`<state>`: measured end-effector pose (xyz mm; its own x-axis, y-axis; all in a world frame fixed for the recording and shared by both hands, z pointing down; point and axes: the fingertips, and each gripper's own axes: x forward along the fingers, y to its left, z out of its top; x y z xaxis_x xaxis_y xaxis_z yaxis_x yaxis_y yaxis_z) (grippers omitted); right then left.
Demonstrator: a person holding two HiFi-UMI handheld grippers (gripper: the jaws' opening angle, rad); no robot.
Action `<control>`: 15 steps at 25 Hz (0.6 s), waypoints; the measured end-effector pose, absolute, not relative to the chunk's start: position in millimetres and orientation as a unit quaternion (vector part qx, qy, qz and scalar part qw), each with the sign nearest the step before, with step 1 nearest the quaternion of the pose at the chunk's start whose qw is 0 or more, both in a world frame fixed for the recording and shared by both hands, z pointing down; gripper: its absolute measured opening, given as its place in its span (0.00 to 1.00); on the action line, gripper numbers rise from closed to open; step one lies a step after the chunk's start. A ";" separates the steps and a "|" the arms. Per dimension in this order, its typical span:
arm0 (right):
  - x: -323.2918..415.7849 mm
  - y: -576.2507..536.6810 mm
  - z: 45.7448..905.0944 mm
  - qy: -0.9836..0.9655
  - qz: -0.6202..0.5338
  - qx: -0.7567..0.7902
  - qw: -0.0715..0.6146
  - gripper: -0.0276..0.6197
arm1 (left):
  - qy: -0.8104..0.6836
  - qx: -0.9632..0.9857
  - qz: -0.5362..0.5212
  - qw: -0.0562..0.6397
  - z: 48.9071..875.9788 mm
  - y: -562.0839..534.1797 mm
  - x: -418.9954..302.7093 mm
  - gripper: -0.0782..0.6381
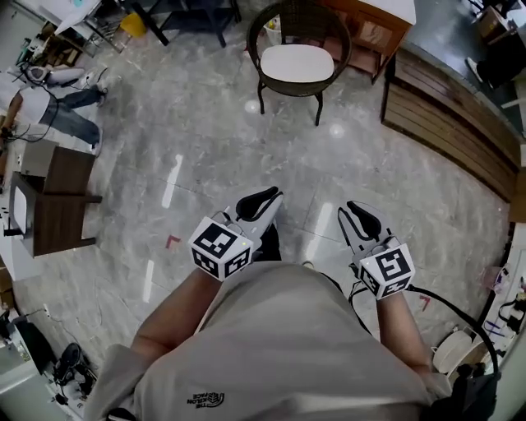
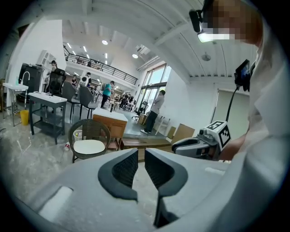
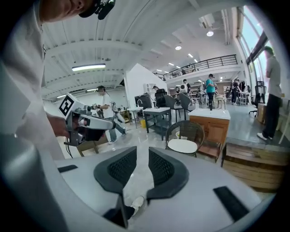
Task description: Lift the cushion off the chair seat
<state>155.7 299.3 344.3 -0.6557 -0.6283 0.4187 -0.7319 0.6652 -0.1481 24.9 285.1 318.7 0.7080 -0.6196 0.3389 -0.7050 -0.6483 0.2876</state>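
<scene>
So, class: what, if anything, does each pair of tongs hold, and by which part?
Nothing: the left tongs and right tongs are both open and empty.

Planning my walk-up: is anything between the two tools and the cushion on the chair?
Nothing visible: only floor lies between the left tool, the right tool and the cushion on the chair.

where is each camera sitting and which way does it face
Head view: on the person's head, facing steeply down at floor and chair; shirt, left hand-held gripper, right hand-held gripper show.
Left gripper view: on the left hand-held gripper, along its open jaws toward the chair; right hand-held gripper at right.
Right gripper view: on the right hand-held gripper, along its open jaws toward the chair; left hand-held gripper at left.
Shared: all three show the chair and cushion.
</scene>
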 end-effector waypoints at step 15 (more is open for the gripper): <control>50.5 83.3 392.0 -0.874 0.180 0.402 0.207 0.18 | -0.335 0.912 0.105 0.211 316.4 108.4 -85.9 0.12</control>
<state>50.5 83.3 392.0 -0.5908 -0.6280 0.5065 -0.7769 0.6122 -0.1472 -85.9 108.4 316.4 0.7536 -0.5664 0.3335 -0.6553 -0.6870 0.3140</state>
